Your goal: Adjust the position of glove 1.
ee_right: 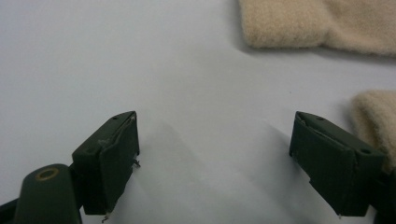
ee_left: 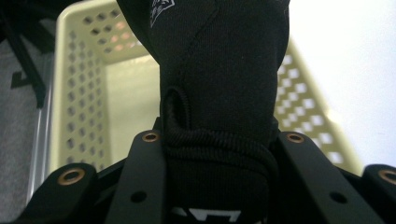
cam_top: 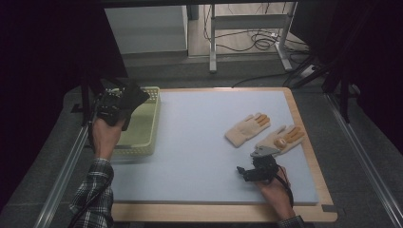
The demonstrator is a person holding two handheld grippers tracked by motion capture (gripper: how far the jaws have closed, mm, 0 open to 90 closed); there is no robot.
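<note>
Black glove [cam_top: 133, 98], a smooth stretch-knit one with a ribbed cuff and a small white print, sits at the upper left of the high view, clamped by its cuff in the left gripper [cam_top: 115, 108] and held above the near-left part of the pale yellow plastic basket [cam_top: 147, 137]. In the left gripper view the cuff bunches tightly between the two black jaws while the glove body rises to the top of the frame, with the basket's perforated walls and bare floor behind it. Judging from this, the step in hand is dropping the black glove into the basket; the next move calls for lowering it inside the rim and then parting the jaws so the limp fabric falls clear of the wall rather than draping over it.

Across the middle lies the light blue mat [cam_top: 199, 142], flat and matte, on a wooden board [cam_top: 214, 212].

At the right of the high view two beige knit gloves with orange fingertips lie palm-flat and side by side, the left beige glove [cam_top: 247, 128] just beside the right beige glove [cam_top: 281, 139]. Their fabric looks soft and fuzzy in the right gripper view. The right gripper [cam_top: 259, 166] rests low over the mat just below the right beige glove's cuff, its jaws wide apart and holding nothing. It seems ready to take that cuff next, which calls for a short reach forward and a pinch on the thick edge.
</note>
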